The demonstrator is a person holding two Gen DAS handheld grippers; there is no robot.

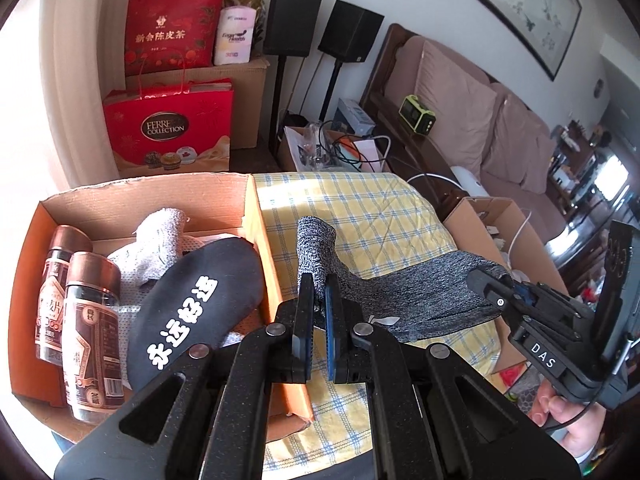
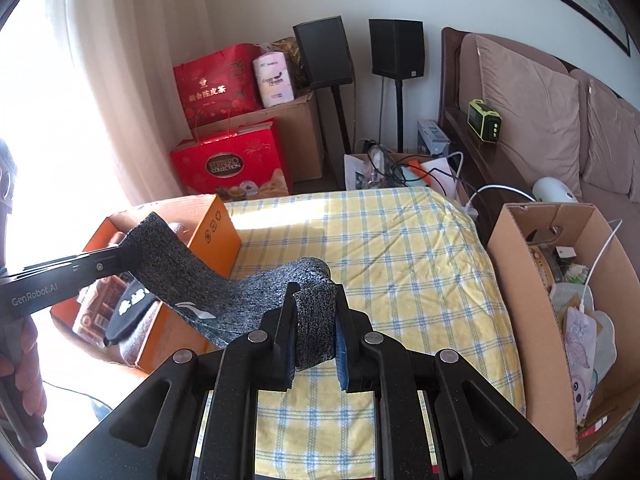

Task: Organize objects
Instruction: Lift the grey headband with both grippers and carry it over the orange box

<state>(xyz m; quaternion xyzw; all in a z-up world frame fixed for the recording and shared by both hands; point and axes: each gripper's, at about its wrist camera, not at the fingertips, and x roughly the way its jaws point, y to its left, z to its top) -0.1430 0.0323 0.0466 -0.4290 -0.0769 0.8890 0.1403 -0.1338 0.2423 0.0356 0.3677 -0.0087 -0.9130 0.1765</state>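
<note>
We held a speckled grey knitted sock (image 1: 404, 300) stretched between our two tools, lifted above the yellow-and-blue checked cloth (image 1: 360, 216) that covered the table. Our left gripper (image 1: 318, 312) had its black fingers pinched on one end of the sock, which stood up in a rolled tube above the blue pads. Our right gripper (image 2: 316, 332) clamped the other end, a folded flap of the same grey knit sitting between its fingers. In the right wrist view the sock ran in a sagging band from that flap across to the left tool, crossing over the near corner of the orange cardboard box (image 2: 216, 224). That box stood at the left edge of the table, touching the cloth. Inside it lay a dark insole with white characters (image 1: 196, 308), two brown-capped glass jars (image 1: 80, 320) side by side against the left wall, and a pale grey sock (image 1: 160, 240) bunched toward the back.
</note>
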